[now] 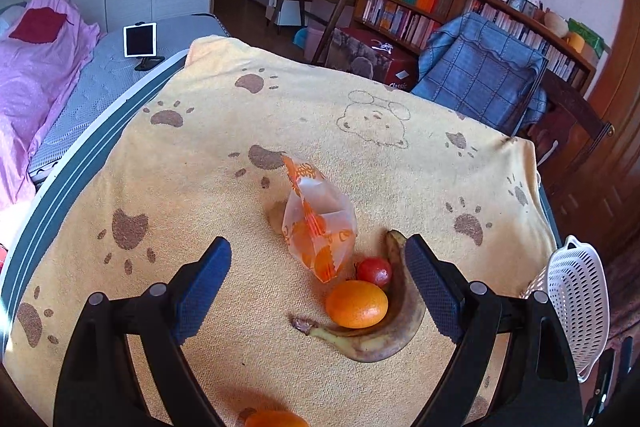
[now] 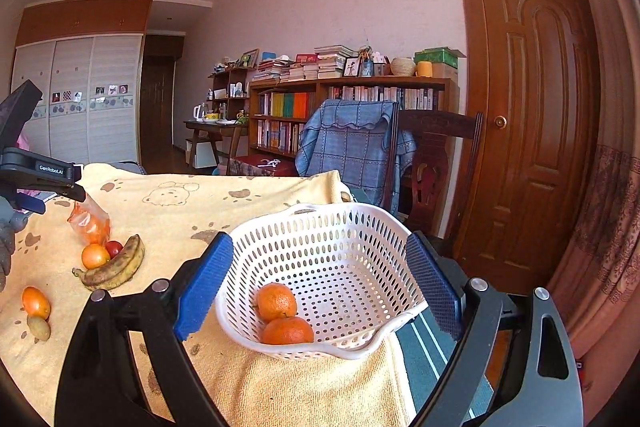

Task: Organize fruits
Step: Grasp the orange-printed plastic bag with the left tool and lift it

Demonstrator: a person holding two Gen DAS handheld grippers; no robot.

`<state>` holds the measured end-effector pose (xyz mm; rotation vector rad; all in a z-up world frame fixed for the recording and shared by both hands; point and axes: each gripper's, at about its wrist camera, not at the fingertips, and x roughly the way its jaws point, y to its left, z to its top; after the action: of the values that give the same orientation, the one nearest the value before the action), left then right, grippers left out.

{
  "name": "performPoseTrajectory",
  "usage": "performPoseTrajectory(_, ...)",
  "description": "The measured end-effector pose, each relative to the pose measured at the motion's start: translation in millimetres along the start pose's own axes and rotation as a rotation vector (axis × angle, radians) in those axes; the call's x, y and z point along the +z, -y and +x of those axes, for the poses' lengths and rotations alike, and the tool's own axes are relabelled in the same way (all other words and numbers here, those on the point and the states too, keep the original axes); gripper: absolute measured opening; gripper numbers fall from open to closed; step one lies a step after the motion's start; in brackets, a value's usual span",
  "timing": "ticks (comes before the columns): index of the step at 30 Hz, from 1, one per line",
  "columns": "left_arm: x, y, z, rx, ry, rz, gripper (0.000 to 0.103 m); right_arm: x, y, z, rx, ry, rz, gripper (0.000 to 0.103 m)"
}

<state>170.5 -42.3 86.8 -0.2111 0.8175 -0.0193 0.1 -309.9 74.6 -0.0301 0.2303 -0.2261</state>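
Spread wide above a yellow paw-print towel (image 1: 320,131): the left gripper (image 1: 318,287), nothing between its blue pads, facing a spotted banana (image 1: 384,339) curled around an orange (image 1: 356,303) and a small red fruit (image 1: 374,271), just beside an orange-printed plastic bag (image 1: 316,223). Equally wide and empty: the right gripper (image 2: 320,291), over a white perforated basket (image 2: 320,227) containing two tangerines (image 2: 276,301). Near the left edge, another orange (image 2: 36,302) touching a brown fruit (image 2: 39,327).

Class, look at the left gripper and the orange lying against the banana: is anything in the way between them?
Nothing visible blocks it. The left gripper is open above the orange, which touches the banana and a small red fruit.
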Motion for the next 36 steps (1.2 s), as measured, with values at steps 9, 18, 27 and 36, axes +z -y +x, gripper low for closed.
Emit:
performPoseTrajectory(9,7.8,3.0,42.8,0.081,-0.072,0.026,0.088,1.7,0.9,4.1,0.005,-0.012,0.003,0.089)
performPoseTrajectory(18,9.0,3.8,74.8,0.099,-0.141,0.008,0.080,-0.4,-1.1,4.3,0.009,-0.022,-0.002,0.089)
performPoseTrajectory(27,8.6,5.4,78.3,0.081,-0.169,0.018,0.054,-2.2,-3.8,5.9,0.011,-0.031,-0.009,0.089)
performPoseTrajectory(36,-0.2,-9.0,50.0,-0.008,-0.153,-0.008,0.047,-2.3,-3.4,6.2,0.005,-0.030,-0.012,0.089)
